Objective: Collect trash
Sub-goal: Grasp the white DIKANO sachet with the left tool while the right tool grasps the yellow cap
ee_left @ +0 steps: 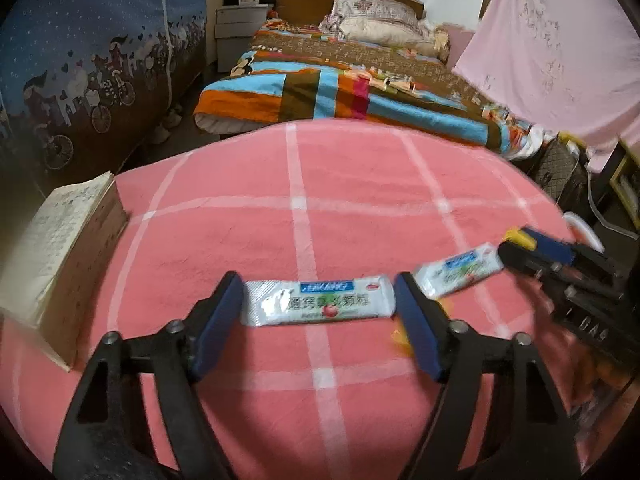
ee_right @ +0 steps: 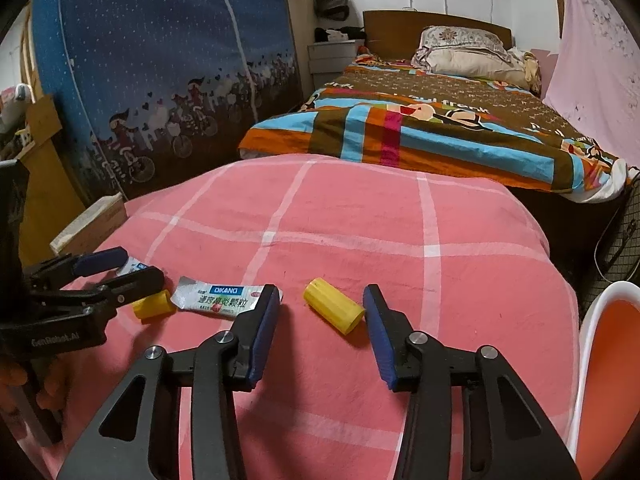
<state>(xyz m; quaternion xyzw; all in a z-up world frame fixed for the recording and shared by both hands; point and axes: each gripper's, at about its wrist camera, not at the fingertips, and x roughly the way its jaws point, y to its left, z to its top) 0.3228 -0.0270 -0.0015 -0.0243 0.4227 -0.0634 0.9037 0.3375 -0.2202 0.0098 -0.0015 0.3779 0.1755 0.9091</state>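
the left gripper [ee_left: 319, 312] is spread wide with nothing in its hold, and a white packet [ee_left: 318, 302] lies straight across the gap between its two blue pads, long axis running pad to pad, so a squeeze would press on the packet's short ends rather than its flat sides. whether the pads already touch those ends is hard to tell. the right gripper [ee_right: 320, 320] is also wide open and empty, with a yellow cylinder [ee_right: 333, 311] lying just ahead of it between its fingers, tilted so its long axis runs diagonally toward the right finger. each gripper is nearest its own piece.

a second white packet [ee_right: 216, 300] sits just outside the right gripper's left finger, partly covered by it, and a second yellow cylinder [ee_right: 154, 309] lies farther out on that side, close under the left gripper as seen from the right wrist. everything rests on the pink checked cloth [ee_left: 360, 200].

the orange bin [ee_right: 608, 368] off to the right gripper's right is cut off by the frame edge. the right gripper is blurred in the left wrist view, and only an orange-yellow smear shows behind the left gripper's right pad.
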